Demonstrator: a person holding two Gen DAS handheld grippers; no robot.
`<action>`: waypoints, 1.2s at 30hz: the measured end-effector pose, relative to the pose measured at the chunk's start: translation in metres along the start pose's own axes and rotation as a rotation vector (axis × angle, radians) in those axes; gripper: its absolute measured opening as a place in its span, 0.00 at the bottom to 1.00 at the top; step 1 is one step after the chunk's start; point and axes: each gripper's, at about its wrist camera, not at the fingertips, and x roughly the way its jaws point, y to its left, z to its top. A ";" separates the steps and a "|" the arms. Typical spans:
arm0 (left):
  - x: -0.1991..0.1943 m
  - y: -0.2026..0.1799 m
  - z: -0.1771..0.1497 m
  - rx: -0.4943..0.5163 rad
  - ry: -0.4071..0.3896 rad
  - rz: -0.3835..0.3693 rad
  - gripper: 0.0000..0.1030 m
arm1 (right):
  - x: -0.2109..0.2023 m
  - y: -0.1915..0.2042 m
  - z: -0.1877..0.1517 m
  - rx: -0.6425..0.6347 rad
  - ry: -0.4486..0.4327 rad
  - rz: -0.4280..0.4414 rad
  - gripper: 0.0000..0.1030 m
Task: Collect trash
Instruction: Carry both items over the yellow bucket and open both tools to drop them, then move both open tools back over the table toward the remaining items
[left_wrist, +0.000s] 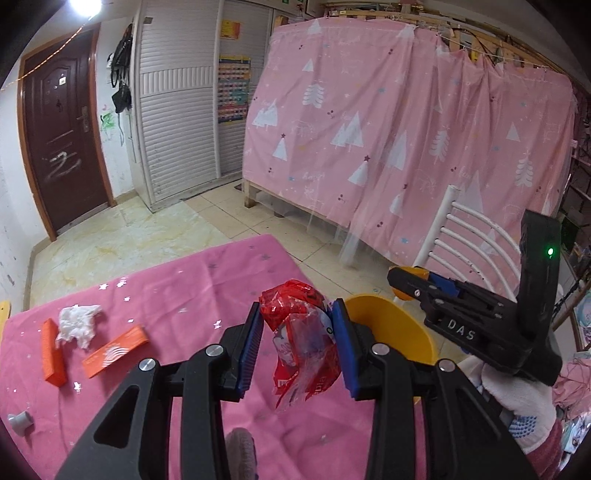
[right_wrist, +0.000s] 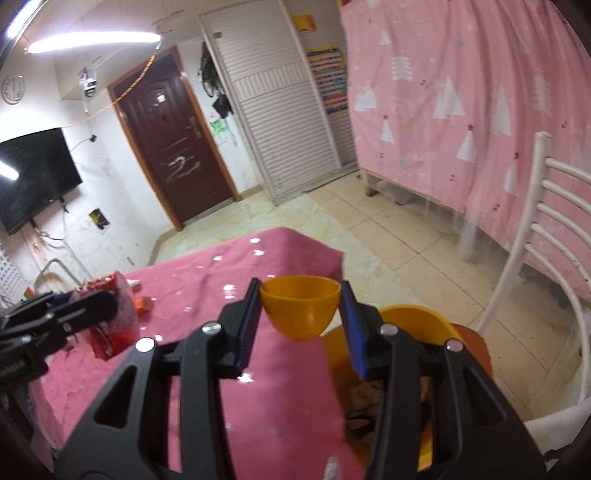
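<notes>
Two grippers are mine, each closed on something. My left gripper (left_wrist: 297, 345) pinches a crumpled red plastic wrapper (left_wrist: 301, 332) between its blue pads above the pink tablecloth (left_wrist: 177, 295). My right gripper (right_wrist: 300, 317) clasps a small orange cup (right_wrist: 300, 306) by its sides, above a larger orange bin (right_wrist: 417, 325) at five o'clock. Farther on the cloth, at ten o'clock from my left fingers, lie a white tissue wad (left_wrist: 78, 325) and two orange strips (left_wrist: 114, 350).

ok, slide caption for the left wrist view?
Left gripper carries a crumpled red wrapper toward the yellow bin.
</notes>
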 end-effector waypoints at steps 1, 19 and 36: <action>0.004 -0.003 0.001 0.000 0.004 -0.007 0.29 | 0.001 -0.004 -0.001 0.000 0.001 -0.009 0.39; 0.065 -0.066 0.021 0.019 0.058 -0.095 0.29 | -0.012 -0.085 -0.005 0.189 -0.083 -0.055 0.60; 0.072 -0.095 0.019 -0.003 0.027 -0.149 0.65 | -0.029 -0.099 -0.001 0.245 -0.139 -0.036 0.63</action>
